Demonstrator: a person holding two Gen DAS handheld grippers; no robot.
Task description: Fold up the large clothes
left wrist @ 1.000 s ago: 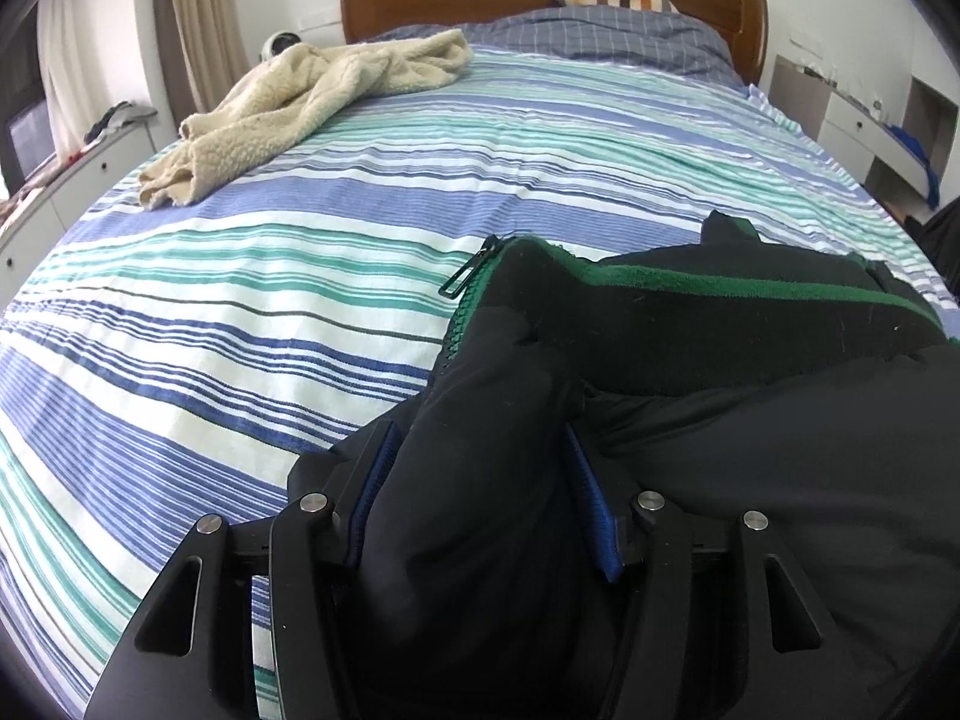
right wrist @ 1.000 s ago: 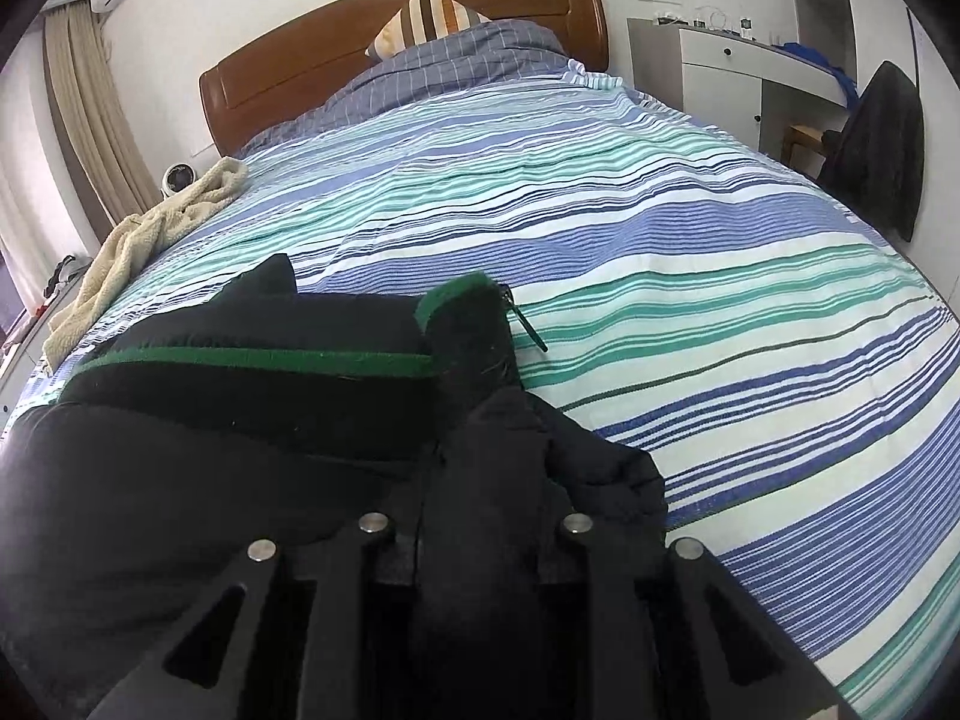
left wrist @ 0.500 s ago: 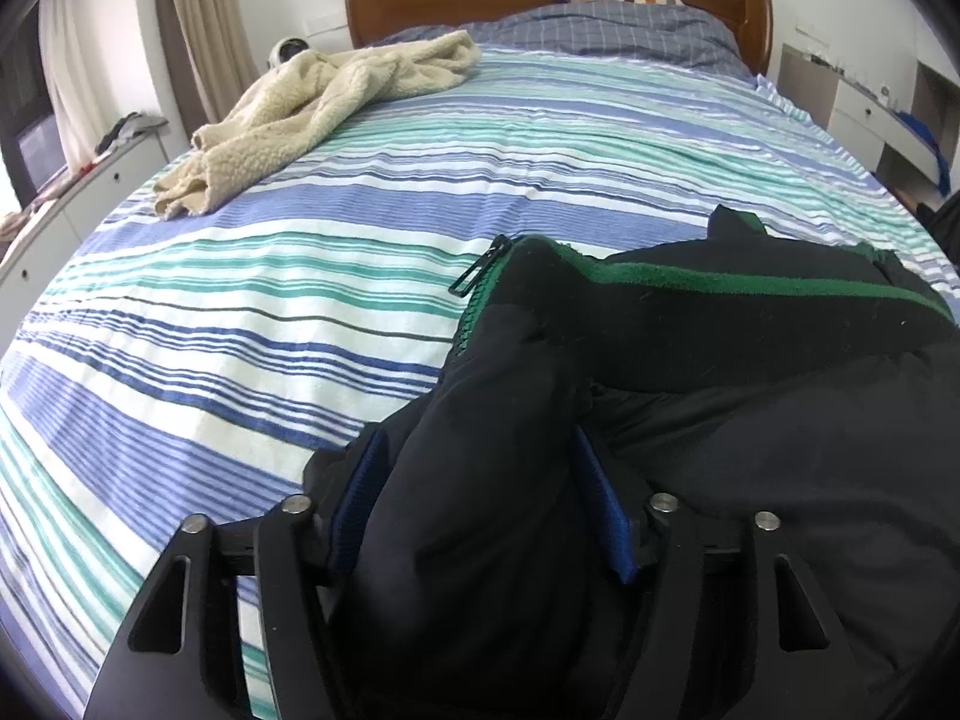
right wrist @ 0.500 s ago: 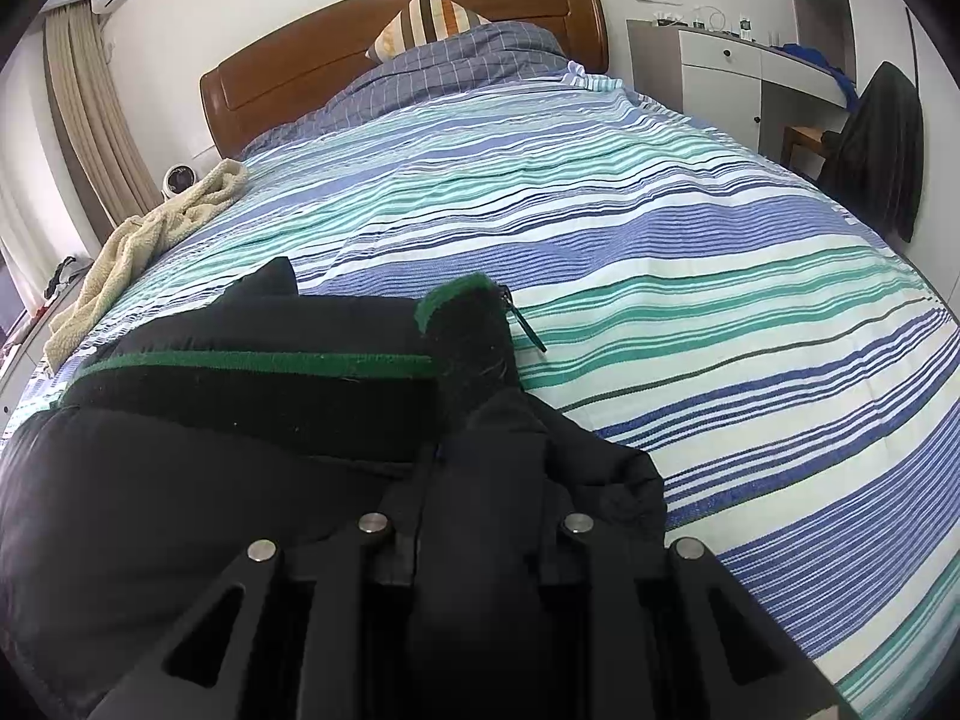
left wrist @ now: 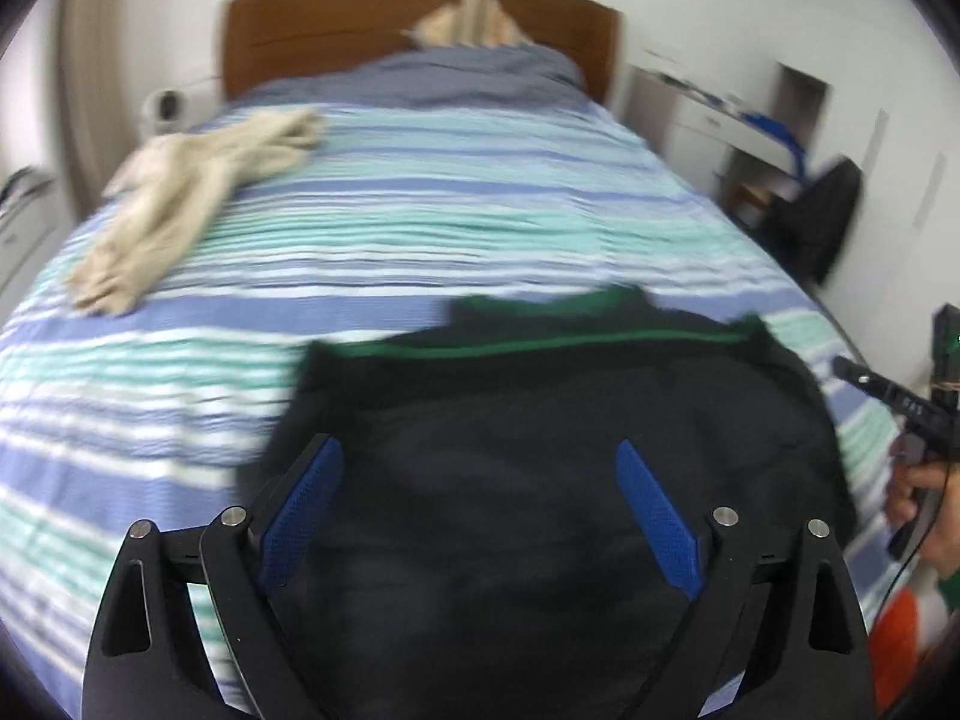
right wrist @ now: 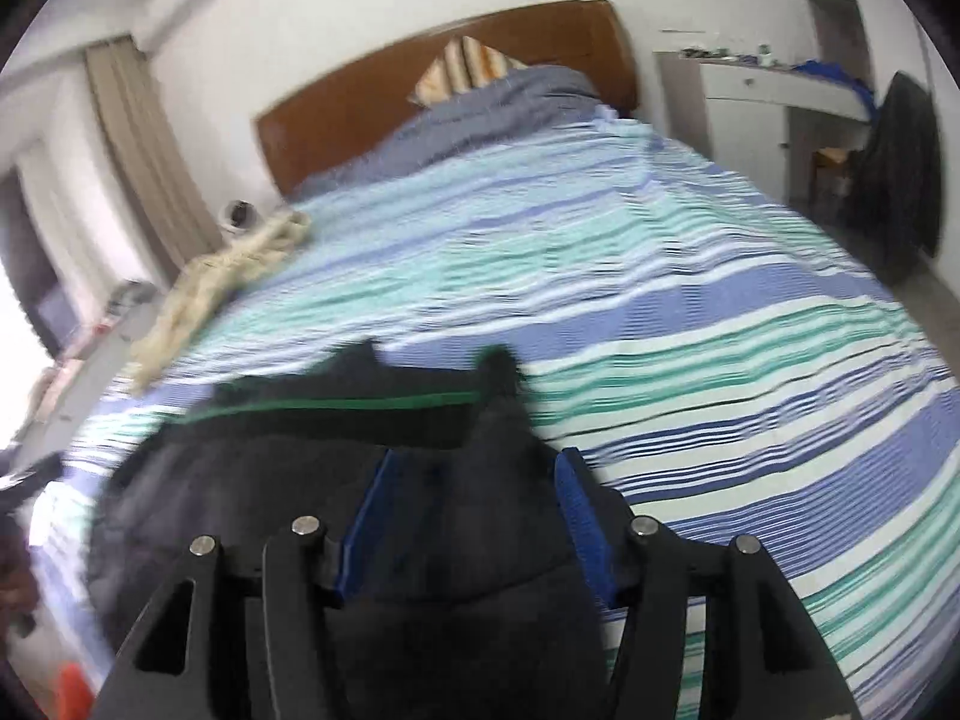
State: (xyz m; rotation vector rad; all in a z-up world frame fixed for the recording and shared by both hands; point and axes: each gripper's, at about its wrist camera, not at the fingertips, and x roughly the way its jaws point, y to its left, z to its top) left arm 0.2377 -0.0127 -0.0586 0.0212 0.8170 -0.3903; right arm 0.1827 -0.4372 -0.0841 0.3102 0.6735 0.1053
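Observation:
A black jacket (left wrist: 540,420) with a green collar edge lies in a folded bundle on the striped bed (left wrist: 360,228); it also shows in the right wrist view (right wrist: 360,468). My left gripper (left wrist: 480,468) is open, its blue pads spread wide above the jacket with nothing between them. My right gripper (right wrist: 474,480) is open too, its blue pads apart on either side of a fold of the jacket without pinching it. The right gripper and the hand that holds it show at the right edge of the left wrist view (left wrist: 888,396). Both views are motion-blurred.
A beige fleece garment (left wrist: 180,204) lies at the bed's far left. A grey duvet (left wrist: 468,72) and a striped pillow (right wrist: 462,66) lie by the wooden headboard (left wrist: 336,24). A white desk (right wrist: 774,84) and a dark coat (right wrist: 906,156) stand right of the bed.
Both grippers have opened and let go of the jacket, and both have pulled back and up. The jacket now rests on the bed.

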